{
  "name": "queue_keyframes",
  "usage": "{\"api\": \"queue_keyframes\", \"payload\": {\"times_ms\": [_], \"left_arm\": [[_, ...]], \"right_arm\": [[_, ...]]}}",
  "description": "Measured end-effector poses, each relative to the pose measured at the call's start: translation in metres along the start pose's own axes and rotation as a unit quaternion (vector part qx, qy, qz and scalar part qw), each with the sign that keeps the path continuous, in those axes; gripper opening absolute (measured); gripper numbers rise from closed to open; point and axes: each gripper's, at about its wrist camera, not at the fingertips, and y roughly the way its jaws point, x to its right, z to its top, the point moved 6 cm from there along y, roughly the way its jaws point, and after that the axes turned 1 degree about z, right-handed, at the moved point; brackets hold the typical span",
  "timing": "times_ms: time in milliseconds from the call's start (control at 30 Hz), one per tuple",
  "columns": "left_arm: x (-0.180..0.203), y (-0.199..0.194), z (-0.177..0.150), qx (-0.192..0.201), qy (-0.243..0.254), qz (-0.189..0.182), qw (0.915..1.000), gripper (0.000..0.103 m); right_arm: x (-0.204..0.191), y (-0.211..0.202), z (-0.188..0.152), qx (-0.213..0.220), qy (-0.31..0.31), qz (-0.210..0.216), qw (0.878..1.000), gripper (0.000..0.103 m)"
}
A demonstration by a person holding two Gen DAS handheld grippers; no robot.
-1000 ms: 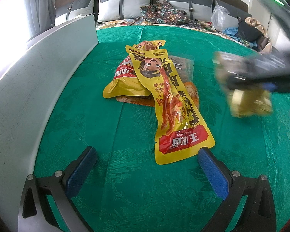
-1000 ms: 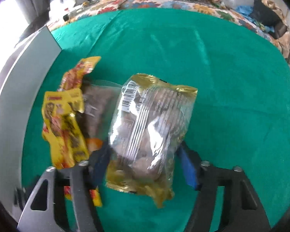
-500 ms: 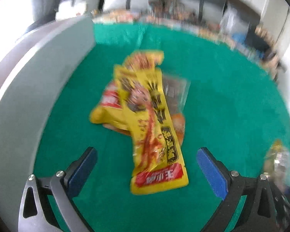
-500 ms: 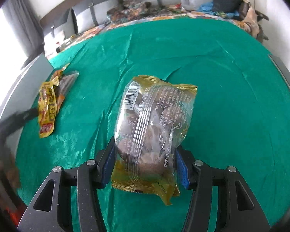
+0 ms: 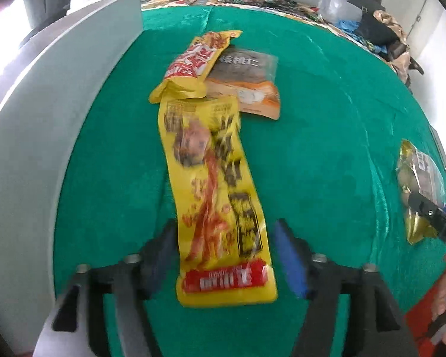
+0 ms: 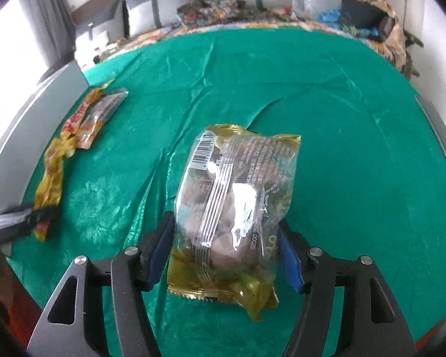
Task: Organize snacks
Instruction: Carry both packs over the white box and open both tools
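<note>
Snacks lie in two places on the green cloth [image 6: 327, 95] that covers the tabletop. A long yellow packet [image 5: 220, 202] stretches toward the left wrist camera, its red-banded end between the blue fingers [image 5: 288, 258] of the left gripper [image 5: 223, 263]. Those fingers are closing; a narrow gap shows on the right side, while on the left the blur hides whether the pad touches. Beyond the packet's far end sit a shorter yellow and red bag [image 5: 193, 65] and, just beside it, a clear and orange pouch [image 5: 246, 86], the bag overlapping the pouch's edge. A grey panel [image 5: 44, 136] stands along the left of the cloth.

Well apart to the right, a gold-edged clear bag of brown pieces [image 6: 238, 205] rests on the cloth between the fingers of the right gripper [image 6: 226, 253]. These fingers are opening, and stand close at the bag's sides without squeezing it.
</note>
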Motion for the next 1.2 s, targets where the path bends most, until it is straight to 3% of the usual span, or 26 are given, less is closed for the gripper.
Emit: {"api": "queue_keyframes", "payload": {"times_ms": [33,133,200,267,300,400,500,667,767,833,933,1000,1067,1133,1200], "left_arm": [[0.0,0.002,0.004,0.005,0.001,0.011,0.9999,0.082],[0.0,0.017,0.02,-0.003,0.001,0.033,0.9995,0.081],[-0.001,0.018,0.025,0.004,0.007,0.047,0.9989,0.061],[-0.002,0.013,0.029,0.013,0.008,0.028,0.9995,0.046],[-0.007,0.005,0.026,0.028,0.007,0.022,0.9993,0.043],[-0.021,-0.01,0.02,0.037,-0.021,-0.028,0.9987,0.04],[-0.032,-0.029,0.016,0.049,-0.06,-0.076,0.9941,0.04],[-0.063,-0.095,0.036,0.104,-0.122,-0.15,0.9755,0.04],[-0.098,-0.139,0.049,0.149,-0.156,-0.163,0.9628,0.04],[-0.139,-0.17,0.057,0.183,-0.181,-0.147,0.955,0.04],[-0.201,-0.19,0.057,0.209,-0.206,-0.078,0.9527,0.043],[-0.243,-0.189,0.049,0.204,-0.225,-0.006,0.9528,0.048],[-0.288,-0.178,0.032,0.185,-0.252,0.08,0.9465,0.067],[-0.314,-0.168,0.015,0.168,-0.27,0.11,0.9417,0.077],[-0.327,-0.165,0.0,0.16,-0.283,0.128,0.9372,0.077]], "right_arm": [[0.0,0.002,0.002,-0.01,0.008,-0.001,1.0,0.076],[-0.002,0.012,0.01,-0.052,0.008,-0.017,0.998,0.08],[-0.003,0.019,0.015,-0.069,-0.002,-0.031,0.997,0.08],[0.003,0.018,0.021,-0.064,0.024,0.002,0.998,0.073],[0.008,0.016,0.021,-0.062,0.046,0.012,0.997,0.061],[0.014,-0.002,0.022,-0.046,0.053,0.007,0.998,0.057],[-0.001,-0.021,0.028,-0.028,0.054,0.044,0.997,0.056],[-0.068,-0.057,0.063,0.007,0.023,0.114,0.993,0.056],[-0.139,-0.08,0.091,0.029,-0.024,0.166,0.985,0.057],[-0.198,-0.095,0.109,0.04,-0.061,0.206,0.976,0.057],[-0.282,-0.106,0.121,0.038,-0.111,0.259,0.959,0.057],[-0.334,-0.105,0.121,0.027,-0.137,0.291,0.947,0.06],[-0.385,-0.091,0.113,-0.002,-0.16,0.318,0.934,0.067],[-0.413,-0.075,0.105,-0.031,-0.168,0.32,0.932,0.084],[-0.429,-0.063,0.1,-0.041,-0.174,0.31,0.934,0.083]]}}
